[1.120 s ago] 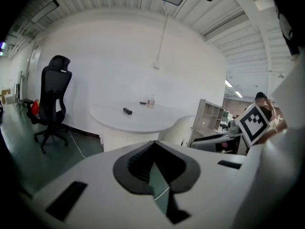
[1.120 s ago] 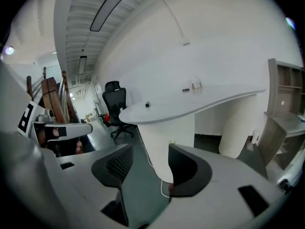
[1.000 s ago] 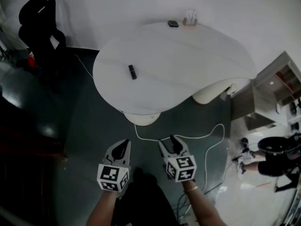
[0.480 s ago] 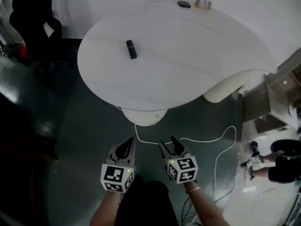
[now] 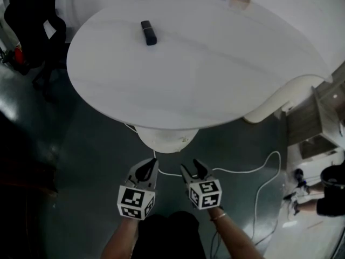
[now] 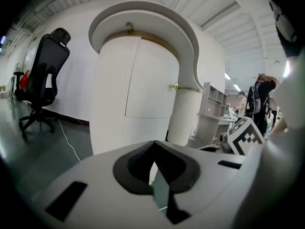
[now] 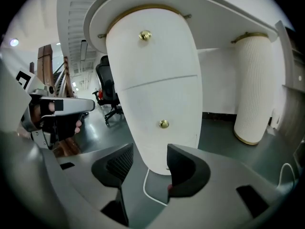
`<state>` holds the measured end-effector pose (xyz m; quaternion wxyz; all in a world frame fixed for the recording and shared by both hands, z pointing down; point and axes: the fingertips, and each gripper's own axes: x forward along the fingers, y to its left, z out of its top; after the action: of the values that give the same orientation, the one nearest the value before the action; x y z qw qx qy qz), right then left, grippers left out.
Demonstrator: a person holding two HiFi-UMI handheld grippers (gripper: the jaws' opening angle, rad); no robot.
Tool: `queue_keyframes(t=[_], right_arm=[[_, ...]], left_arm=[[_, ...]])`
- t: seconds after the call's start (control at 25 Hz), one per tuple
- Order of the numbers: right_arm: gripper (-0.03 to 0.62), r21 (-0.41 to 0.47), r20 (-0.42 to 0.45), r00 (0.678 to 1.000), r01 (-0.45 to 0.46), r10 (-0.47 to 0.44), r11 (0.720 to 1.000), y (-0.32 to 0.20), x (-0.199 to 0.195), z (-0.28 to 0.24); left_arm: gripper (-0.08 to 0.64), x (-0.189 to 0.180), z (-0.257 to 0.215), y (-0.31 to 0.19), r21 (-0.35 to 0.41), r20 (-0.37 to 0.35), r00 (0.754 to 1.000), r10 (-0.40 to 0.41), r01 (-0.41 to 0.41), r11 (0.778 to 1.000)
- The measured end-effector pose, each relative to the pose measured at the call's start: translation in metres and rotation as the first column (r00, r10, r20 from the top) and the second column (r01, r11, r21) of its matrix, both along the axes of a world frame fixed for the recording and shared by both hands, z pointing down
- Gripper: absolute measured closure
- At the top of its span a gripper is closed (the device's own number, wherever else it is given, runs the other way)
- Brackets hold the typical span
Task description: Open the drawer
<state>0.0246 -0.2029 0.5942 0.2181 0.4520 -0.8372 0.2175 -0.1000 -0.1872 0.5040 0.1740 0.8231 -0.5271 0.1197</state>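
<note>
Left tool [image 6: 153, 147], jaws pressed together, hangs before the white rounded pedestal [image 6: 128, 89] under the white oval tabletop [image 5: 205, 74]. Right tool [image 7: 145, 163], jaws spread and empty, faces what looks like a white drawer front [image 7: 162, 101] with a round brass knob [image 7: 164, 123].

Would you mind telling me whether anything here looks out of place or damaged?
Only the white cable trailing loose across the floor by the pedestal; nothing looks spilled or damaged.
</note>
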Motion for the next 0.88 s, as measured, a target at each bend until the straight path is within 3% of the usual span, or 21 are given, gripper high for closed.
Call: queue_keyframes(t=[0.16,0.56,0.88], right_arm=[[0.377,-0.035,-0.017,1.000,-0.026,0.025,0.999,-0.022,0.001,0.060],[0.377,-0.030,-0.117,0.993,0.027,-0.030,0.999,-0.065,-0.014,0.169],[0.377,-0.066,-0.158,0.986,0.036,-0.046,0.997,-0.077,-0.020,0.203]], left_arm=[[0.558,-0.002,0.041,-0.015,0.005,0.007,1.000,0.001,-0.001,1.000],[0.558,-0.012,0.105,-0.035,0.049,0.061,0.998,0.001,-0.004,0.999],[0.558,-0.006,0.133,-0.043,0.043,0.049,0.999,0.019,-0.021,0.999]])
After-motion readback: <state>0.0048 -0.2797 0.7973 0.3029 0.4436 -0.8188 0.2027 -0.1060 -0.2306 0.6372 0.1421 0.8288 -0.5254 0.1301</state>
